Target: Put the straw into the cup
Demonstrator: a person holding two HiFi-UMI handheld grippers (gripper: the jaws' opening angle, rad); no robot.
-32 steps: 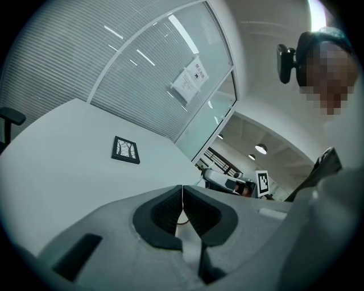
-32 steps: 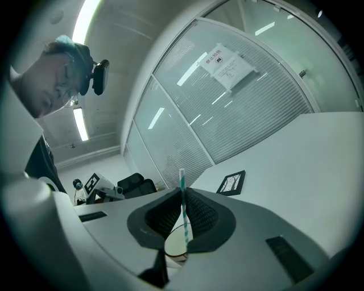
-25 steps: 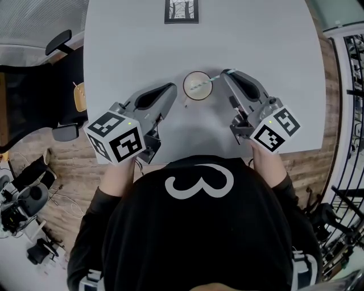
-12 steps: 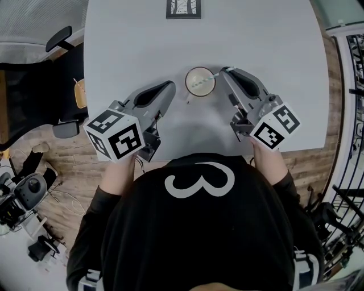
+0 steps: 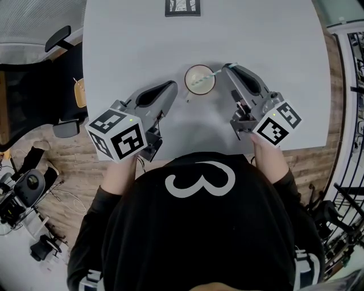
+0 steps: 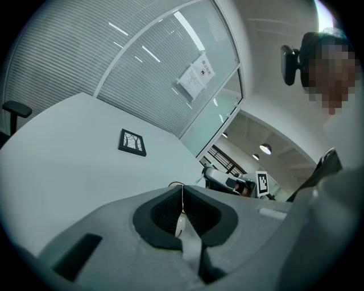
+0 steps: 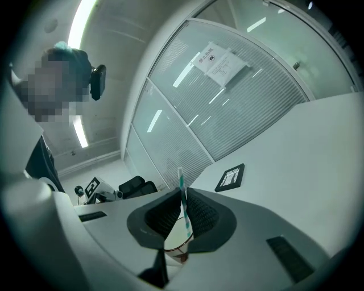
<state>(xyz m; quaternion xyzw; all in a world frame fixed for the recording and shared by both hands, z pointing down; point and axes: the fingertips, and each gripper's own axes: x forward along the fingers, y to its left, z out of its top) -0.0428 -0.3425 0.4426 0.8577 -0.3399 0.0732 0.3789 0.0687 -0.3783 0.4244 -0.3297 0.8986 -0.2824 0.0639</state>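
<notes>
A paper cup (image 5: 199,79) stands on the white table (image 5: 142,40), in the middle before me. A white straw with teal stripes (image 5: 209,77) leans out of it to the right, its lower end inside the cup. My right gripper (image 5: 227,67) is shut on the straw's upper part. In the right gripper view the straw (image 7: 182,199) stands pinched between the dark pads, with the cup (image 7: 175,252) below. My left gripper (image 5: 172,86) lies on the table just left of the cup. Its jaws (image 6: 182,192) are pressed together with nothing in them.
A small black-framed picture (image 5: 182,7) lies flat near the table's far edge. A black office chair (image 5: 34,74) stands off the table's left side. Railings (image 5: 352,68) run along the right over the wooden floor.
Almost nothing. My right gripper has shifted very slightly with the straw, which stays in the cup. The left gripper has not moved.
</notes>
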